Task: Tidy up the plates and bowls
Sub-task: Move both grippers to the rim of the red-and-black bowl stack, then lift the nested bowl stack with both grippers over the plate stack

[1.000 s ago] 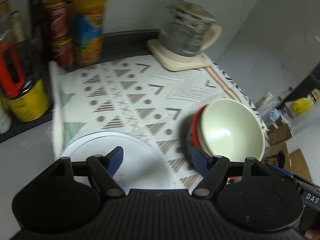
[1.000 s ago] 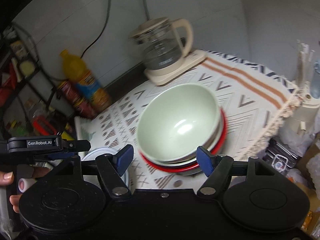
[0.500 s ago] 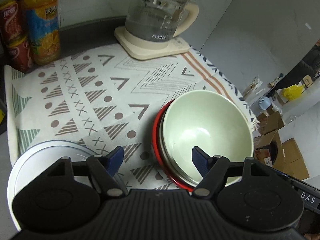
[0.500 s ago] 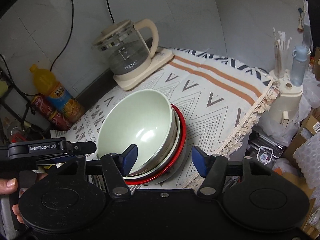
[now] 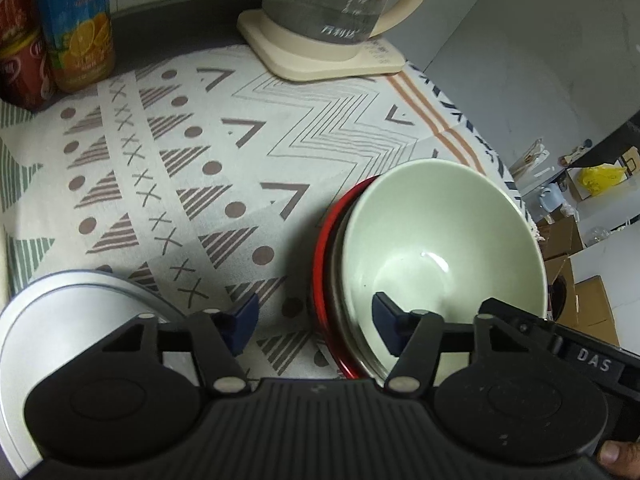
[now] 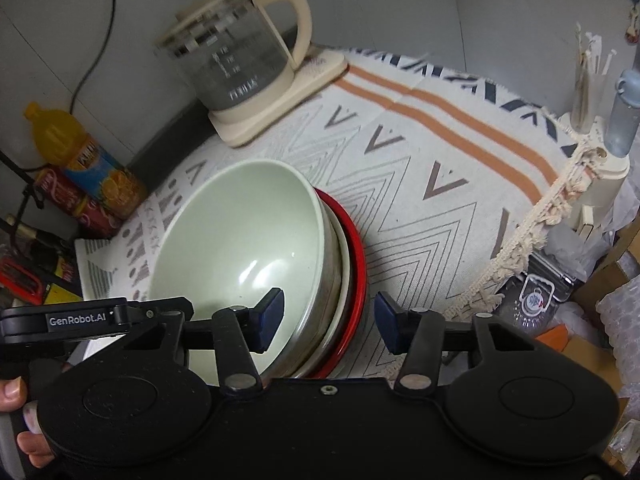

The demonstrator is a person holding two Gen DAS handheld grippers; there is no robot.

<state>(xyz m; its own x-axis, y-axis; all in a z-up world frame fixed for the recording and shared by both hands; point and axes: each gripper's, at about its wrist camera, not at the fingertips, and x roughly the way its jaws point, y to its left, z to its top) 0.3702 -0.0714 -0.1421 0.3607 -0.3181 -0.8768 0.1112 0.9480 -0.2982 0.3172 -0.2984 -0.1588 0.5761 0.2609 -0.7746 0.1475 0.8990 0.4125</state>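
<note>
Closer in on the stack than half a second back, both views now filled by the green bowl (image 5: 440,248). Sits tilted atop a nest of other dishes, with a metal rim and a red plate (image 5: 322,264) showing at the outside edge. All of it resting on the patterned cloth (image 5: 192,152), near the fringed edge on the right side.

Left gripper (image 5: 314,320) hanging just short of the stack's near rim, jaws spread wide, nothing between them. Right pad in front of the bowl, left pad in front of the cloth; whether either touches cannot be told. Right gripper (image 6: 330,316) likewise spread wide and empty, straddling the stack's rim: left pad in front of the bowl's hollow (image 6: 240,248), right pad in front of the cloth beyond the red plate (image 6: 356,256). Contact again unclear.

Off to the left, a white plate (image 5: 72,320) lying flat, partly hidden behind the left gripper's body. Well apart at the back, a glass kettle (image 6: 236,56) on its cream base, upright. Back left corner crowded: an orange juice bottle (image 5: 76,24) just beside red cans (image 5: 20,64). Past the cloth's fringe on the right, a holder of sticks (image 6: 588,80) and cardboard boxes (image 5: 576,280) below. Fingertips (image 6: 16,392) showing at the left edge, behind the other gripper's handle.
</note>
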